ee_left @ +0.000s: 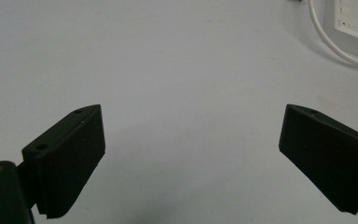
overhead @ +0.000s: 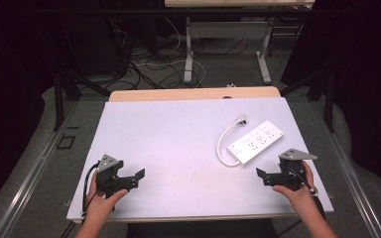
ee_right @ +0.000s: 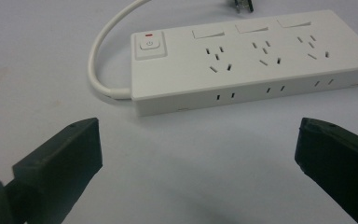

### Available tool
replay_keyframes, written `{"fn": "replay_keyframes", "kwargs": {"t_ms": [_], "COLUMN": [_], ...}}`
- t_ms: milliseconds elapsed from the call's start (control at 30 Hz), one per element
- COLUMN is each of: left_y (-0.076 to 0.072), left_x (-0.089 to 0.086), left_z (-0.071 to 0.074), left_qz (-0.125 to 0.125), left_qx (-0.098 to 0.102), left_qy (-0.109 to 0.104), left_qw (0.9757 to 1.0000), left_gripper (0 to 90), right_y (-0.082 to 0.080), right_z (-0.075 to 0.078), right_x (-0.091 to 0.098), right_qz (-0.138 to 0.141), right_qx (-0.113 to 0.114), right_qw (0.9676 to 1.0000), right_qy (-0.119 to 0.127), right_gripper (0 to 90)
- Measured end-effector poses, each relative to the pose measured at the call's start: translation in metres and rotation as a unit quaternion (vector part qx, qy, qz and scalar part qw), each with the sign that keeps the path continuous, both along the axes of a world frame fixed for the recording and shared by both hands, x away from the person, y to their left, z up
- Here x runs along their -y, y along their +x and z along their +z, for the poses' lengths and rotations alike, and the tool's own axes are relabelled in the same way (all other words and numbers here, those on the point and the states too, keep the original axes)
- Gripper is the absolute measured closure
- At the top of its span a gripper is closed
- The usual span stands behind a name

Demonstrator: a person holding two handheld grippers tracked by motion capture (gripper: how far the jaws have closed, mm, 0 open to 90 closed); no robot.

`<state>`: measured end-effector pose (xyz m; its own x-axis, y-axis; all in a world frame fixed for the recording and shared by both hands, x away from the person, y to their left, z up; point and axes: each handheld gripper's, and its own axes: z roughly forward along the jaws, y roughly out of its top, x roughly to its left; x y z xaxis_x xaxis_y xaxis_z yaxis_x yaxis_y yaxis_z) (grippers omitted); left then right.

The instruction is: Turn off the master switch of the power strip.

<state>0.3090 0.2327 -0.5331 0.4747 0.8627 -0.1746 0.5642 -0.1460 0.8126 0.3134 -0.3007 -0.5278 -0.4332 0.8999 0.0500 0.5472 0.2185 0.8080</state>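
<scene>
Right claw (ee_right: 198, 154) gapes just short of power strip (ee_right: 251, 56), seemingly untouched.

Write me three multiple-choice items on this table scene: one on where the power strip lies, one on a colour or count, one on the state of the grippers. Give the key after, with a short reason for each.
1. Where does the power strip lie on the table?
A. By the left gripper
B. Right half, just beyond the right gripper
C. Hanging off the far edge

2. How many groups of sockets show on the strip's top face?
A. Three
B. One
C. Six

3. How do the jaws of the two grippers stand?
A. Both shut on the cord
B. Left open, right shut
C. Both open, holding nothing

Key: B, since the high view shows the strip next to the right gripper and far from the left gripper. A, since the right gripper view shows three socket groups beside the power button. C, since each gripper view shows its jaws wide apart over bare table, clear of the cord.
</scene>
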Motion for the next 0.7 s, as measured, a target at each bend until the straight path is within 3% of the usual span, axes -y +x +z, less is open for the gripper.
{"fn": "replay_keyframes", "kwargs": {"t_ms": [267,300,333,700], "left_y": [0.000,0.000,0.000,0.000], "left_x": [0.000,0.000,0.000,0.000], "left_z": [0.000,0.000,0.000,-0.001], "left_qz": [0.000,0.000,0.000,0.000], "left_qx": [0.000,0.000,0.000,0.001], "left_qy": [0.000,0.001,0.000,0.002], "left_qw": [1.0000,1.0000,1.0000,1.0000], "left_gripper": [7.0,7.0,7.0,7.0], "right_y": [-0.001,-0.001,-0.002,-0.004], "right_z": [-0.011,-0.013,-0.013,-0.022], "right_x": [0.017,0.017,0.020,0.036], "right_qz": [-0.034,-0.044,-0.042,-0.074], "right_qx": [0.000,0.011,0.000,0.006], "right_qw": [0.9993,0.9988,0.9989,0.9966], "right_qy": [0.015,0.019,0.020,0.036], "right_gripper": [1.0,1.0,1.0,1.3]}}
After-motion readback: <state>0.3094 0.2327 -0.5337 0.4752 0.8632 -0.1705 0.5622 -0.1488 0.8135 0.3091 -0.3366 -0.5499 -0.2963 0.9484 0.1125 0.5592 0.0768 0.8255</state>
